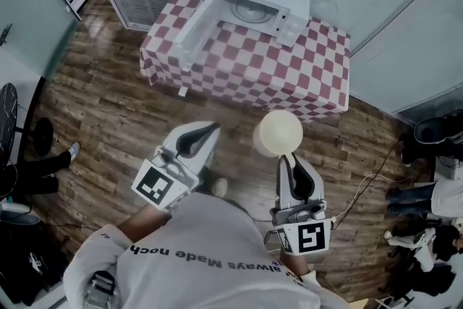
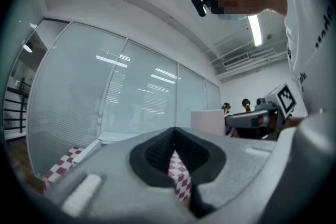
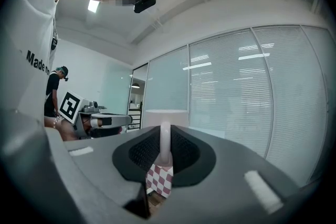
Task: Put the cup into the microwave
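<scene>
A cream cup (image 1: 278,132) hangs over the wood floor in front of the table, seen from above, with my right gripper (image 1: 288,158) shut on its handle. In the right gripper view the white handle (image 3: 165,143) stands pinched between the black pads and the cup body (image 3: 165,117) rises beyond them. My left gripper (image 1: 210,130) is to the cup's left, shut and holding nothing; its pads (image 2: 157,152) meet in the left gripper view. The white microwave (image 1: 255,5) sits at the far side of the checkered table (image 1: 253,76), its door (image 1: 195,27) swung open to the left.
Glass walls with blinds stand behind the table. Seated people (image 1: 434,206) and bags are at the right, a person's legs (image 1: 40,168) at the left. A thin cable (image 1: 362,190) lies on the floor by my right side.
</scene>
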Tool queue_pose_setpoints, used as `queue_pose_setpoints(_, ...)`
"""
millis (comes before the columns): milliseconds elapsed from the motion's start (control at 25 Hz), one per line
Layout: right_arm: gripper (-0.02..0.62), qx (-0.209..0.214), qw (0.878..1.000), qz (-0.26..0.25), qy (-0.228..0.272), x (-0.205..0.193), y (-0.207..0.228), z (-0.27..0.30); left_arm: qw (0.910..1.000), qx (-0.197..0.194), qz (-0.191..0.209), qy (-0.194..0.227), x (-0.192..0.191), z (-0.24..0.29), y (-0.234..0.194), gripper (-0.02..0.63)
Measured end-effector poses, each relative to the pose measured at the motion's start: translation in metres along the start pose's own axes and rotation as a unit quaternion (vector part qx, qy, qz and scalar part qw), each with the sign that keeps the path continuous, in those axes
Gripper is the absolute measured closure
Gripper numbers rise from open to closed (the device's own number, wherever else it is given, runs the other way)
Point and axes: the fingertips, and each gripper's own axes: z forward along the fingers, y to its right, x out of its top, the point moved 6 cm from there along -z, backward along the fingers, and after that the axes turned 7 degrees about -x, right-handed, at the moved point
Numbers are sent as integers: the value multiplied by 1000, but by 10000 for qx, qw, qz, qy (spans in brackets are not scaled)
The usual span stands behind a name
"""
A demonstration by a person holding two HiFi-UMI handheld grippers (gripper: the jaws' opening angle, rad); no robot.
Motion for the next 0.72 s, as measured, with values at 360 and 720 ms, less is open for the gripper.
queue_pose_setpoints(360,554,32,10000,-49,-76,1,4,70,9999,51,-87,40,-3,17,-66,603)
queue_pose_setpoints(720,554,-17,10000,-82,-48,6,1,161,9999,-15,-121,68,-4,35,-156,603)
